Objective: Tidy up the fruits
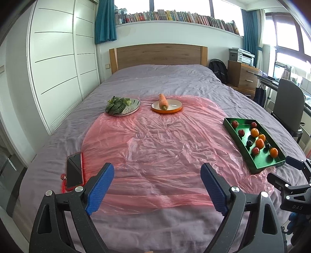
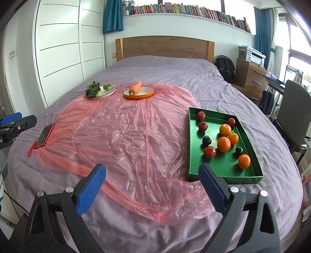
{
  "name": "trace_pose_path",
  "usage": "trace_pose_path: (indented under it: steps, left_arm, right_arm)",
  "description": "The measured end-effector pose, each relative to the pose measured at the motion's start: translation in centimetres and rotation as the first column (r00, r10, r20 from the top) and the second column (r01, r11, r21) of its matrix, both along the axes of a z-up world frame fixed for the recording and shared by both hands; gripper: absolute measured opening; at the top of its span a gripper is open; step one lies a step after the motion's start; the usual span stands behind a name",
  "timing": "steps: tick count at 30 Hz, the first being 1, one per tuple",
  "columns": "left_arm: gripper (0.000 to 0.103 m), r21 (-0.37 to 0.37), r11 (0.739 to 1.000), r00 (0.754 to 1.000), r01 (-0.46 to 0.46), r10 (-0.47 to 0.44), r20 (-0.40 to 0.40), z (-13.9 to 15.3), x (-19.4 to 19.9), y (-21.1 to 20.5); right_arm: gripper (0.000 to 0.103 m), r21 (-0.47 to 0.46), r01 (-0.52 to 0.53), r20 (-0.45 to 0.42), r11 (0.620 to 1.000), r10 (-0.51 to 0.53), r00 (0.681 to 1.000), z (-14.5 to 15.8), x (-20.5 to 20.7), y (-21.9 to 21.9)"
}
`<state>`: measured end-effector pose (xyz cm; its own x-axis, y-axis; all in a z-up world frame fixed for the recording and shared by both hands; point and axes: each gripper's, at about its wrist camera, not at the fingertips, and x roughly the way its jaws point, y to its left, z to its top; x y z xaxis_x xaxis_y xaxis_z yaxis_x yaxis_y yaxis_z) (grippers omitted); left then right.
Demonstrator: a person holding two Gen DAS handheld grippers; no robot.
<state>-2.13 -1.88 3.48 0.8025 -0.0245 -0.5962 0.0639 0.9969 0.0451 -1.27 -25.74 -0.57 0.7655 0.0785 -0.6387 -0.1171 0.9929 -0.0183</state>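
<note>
Nearest the green tray [image 2: 223, 171]: right gripper [image 2: 152, 175], jaws wide, nothing between them; its right fingertip overlaps the tray's near-left corner in its own view.
Left of the tray: left gripper [image 1: 157, 175], jaws wide and empty, over the pink plastic sheet [image 1: 147, 140].
Inside the tray: oranges [image 2: 224, 144], red fruits [image 2: 209, 151], dark plums [image 2: 206, 140], loose.
Tray's long axis: running away from the grippers.
Nearer hand, judged: right.
Far beyond the tray: carrot [image 2: 136, 87] on orange dish [image 2: 143, 94].

Bed with a wrinkled lilac cover [image 1: 155, 81], crinkled pink plastic sheet [image 1: 147, 148] spread over it, dark phone in a red case [image 1: 74, 170] at the sheet's left edge, wooden headboard [image 1: 158, 55], white wardrobe doors [image 1: 58, 58], long row of books [image 1: 175, 16], teal curtains [image 1: 105, 21], printer [image 1: 241, 55] on a wooden drawer unit [image 1: 242, 76], black backpack [image 1: 218, 70]
</note>
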Motion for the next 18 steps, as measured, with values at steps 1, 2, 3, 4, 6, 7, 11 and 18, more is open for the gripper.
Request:
trace_pose_path:
  steps: [1,2,3,4,6,7,11,18]
  left_arm:
    - [0.091,0.001,1.0,1.0,-0.003,0.003,-0.002,-0.2,0.0,0.2]
    - [0.092,0.002,1.0,1.0,-0.008,0.008,-0.005,-0.3,0.1,0.3]
    - [0.093,0.002,1.0,1.0,-0.014,0.014,-0.007,-0.5,0.1,0.4]
    - [0.093,0.0,1.0,1.0,-0.018,0.018,-0.009,-0.7,0.1,0.6]
    - [0.093,0.002,1.0,1.0,-0.027,0.027,-0.015,-1.0,0.2,0.8]
    - [0.093,0.005,1.0,0.999,-0.031,0.031,-0.016,-1.1,0.2,0.9]
    - [0.093,0.006,0.999,0.999,-0.042,0.043,-0.023,-1.4,0.3,1.2]
    - [0.093,0.006,0.999,0.999,-0.042,0.043,-0.032,-1.7,0.6,1.2]
  right_arm:
    - [0.103,0.0,0.006,0.003,1.0,-0.006,1.0,0.0,0.0,-0.1]
    - [0.103,0.003,0.013,0.005,1.0,-0.013,1.0,-0.1,0.0,-0.1]
    - [0.103,0.006,0.019,0.006,1.0,-0.019,1.0,-0.1,0.1,-0.2]
    - [0.103,0.008,0.023,0.007,1.0,-0.023,1.0,-0.2,0.2,-0.2]
    - [0.103,0.006,0.029,0.014,1.0,-0.029,0.999,-0.3,0.2,-0.2]
    - [0.103,0.002,0.031,0.019,1.0,-0.031,0.999,-0.3,0.2,-0.1]
    - [0.103,-0.009,0.025,0.025,1.0,-0.025,0.999,-0.4,0.3,0.3]
    - [0.103,0.005,0.014,0.034,1.0,-0.014,0.999,-0.5,0.4,0.5]
